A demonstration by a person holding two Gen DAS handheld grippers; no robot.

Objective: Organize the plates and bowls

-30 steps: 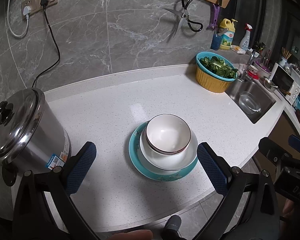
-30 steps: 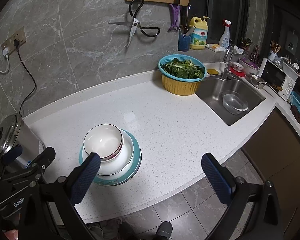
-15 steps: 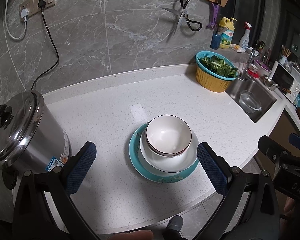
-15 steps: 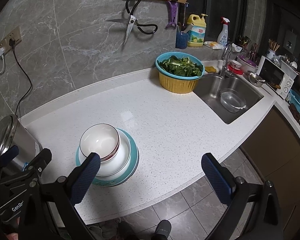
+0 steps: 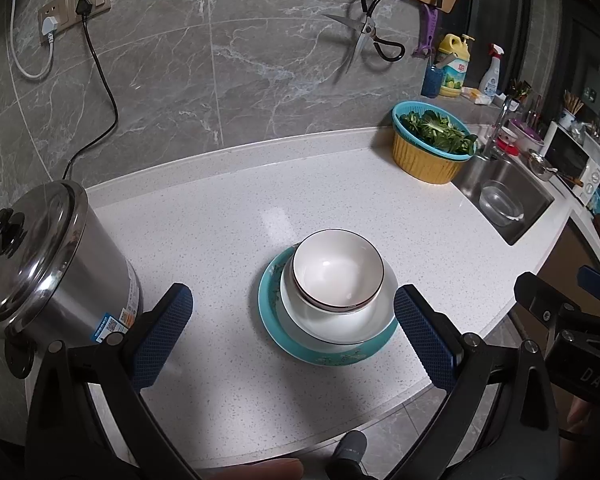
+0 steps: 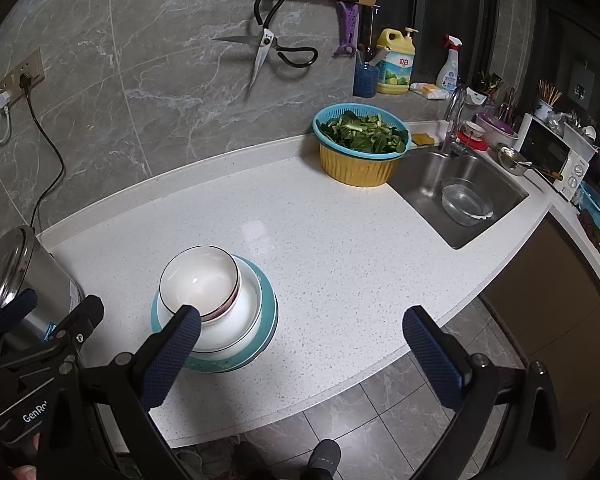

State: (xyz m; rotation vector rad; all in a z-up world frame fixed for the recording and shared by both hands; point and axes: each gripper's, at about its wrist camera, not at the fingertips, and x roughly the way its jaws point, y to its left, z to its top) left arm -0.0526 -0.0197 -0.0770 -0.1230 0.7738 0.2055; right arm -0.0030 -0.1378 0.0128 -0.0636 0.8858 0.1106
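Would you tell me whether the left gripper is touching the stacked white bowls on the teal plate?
Apart. In the left wrist view the left gripper is open, and white counter shows between each fingertip and the white bowls on the teal plate.

glossy ceramic bowl (image 5: 337, 272), shiny steel pot (image 5: 40, 264)

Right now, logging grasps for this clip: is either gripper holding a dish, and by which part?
Nothing is held. The left gripper and right gripper are both open, clear of the stacked bowl.
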